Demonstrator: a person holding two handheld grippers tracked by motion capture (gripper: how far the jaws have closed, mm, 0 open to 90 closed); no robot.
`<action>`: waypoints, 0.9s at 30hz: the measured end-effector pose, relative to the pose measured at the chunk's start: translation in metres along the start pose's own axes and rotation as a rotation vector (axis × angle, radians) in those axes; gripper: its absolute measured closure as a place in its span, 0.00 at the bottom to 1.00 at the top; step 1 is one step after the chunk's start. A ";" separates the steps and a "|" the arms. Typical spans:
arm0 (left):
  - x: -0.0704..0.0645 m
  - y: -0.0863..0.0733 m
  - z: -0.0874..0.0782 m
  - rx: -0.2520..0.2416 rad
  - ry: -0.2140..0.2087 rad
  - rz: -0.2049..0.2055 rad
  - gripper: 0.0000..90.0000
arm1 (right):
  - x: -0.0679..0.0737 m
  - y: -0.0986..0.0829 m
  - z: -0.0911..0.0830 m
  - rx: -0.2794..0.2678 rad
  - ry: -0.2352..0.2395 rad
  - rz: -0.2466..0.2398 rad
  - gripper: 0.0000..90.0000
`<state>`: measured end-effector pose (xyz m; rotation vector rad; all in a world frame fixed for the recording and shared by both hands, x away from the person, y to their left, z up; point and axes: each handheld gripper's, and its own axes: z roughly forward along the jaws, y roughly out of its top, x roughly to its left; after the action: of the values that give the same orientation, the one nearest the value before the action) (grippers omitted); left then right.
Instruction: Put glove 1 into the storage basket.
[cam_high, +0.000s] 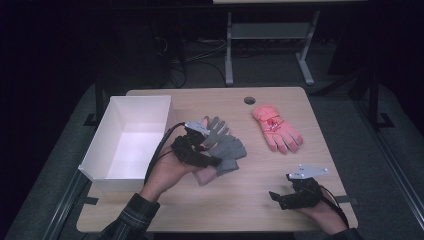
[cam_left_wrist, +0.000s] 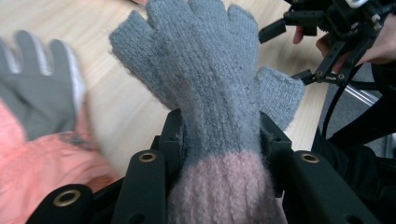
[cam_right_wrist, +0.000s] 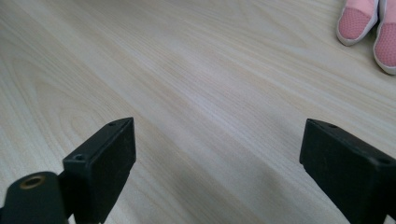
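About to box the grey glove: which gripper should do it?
Left. The left gripper is shut on the grey glove beside the white box; the right gripper is open, far from it.

The wooden table (cam_high: 260, 200) lies bare along its near edge between the two hands, so a gripper could pass there. The white box (cam_high: 131, 135) walls off the 9 o'clock side. At the table's middle, the left gripper (cam_high: 212, 150) holds the grey knit glove (cam_high: 227, 145) clamped at its cuff, blocking that zone. The pink glove (cam_high: 276, 127) lies at 2 o'clock, with bare wood between it and the grey one. The right gripper (cam_high: 280, 197), jaws spread wide, hangs over bare wood at 5 o'clock. A round hole (cam_high: 249, 100) sits at 12 o'clock.
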<state>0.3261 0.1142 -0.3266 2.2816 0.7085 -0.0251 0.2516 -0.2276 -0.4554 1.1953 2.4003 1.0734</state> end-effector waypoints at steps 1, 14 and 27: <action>0.001 0.001 -0.004 -0.004 0.006 -0.003 0.68 | 0.000 0.000 0.000 -0.001 0.000 0.000 0.12; 0.021 0.003 -0.053 -0.052 0.088 -0.029 0.69 | 0.000 0.000 0.000 0.001 -0.005 -0.008 0.12; 0.051 -0.017 -0.093 -0.086 0.188 -0.103 0.69 | -0.002 -0.001 0.002 0.003 -0.010 -0.013 0.12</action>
<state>0.3435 0.2096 -0.2812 2.1819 0.9066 0.1707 0.2533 -0.2285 -0.4571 1.1821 2.3995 1.0578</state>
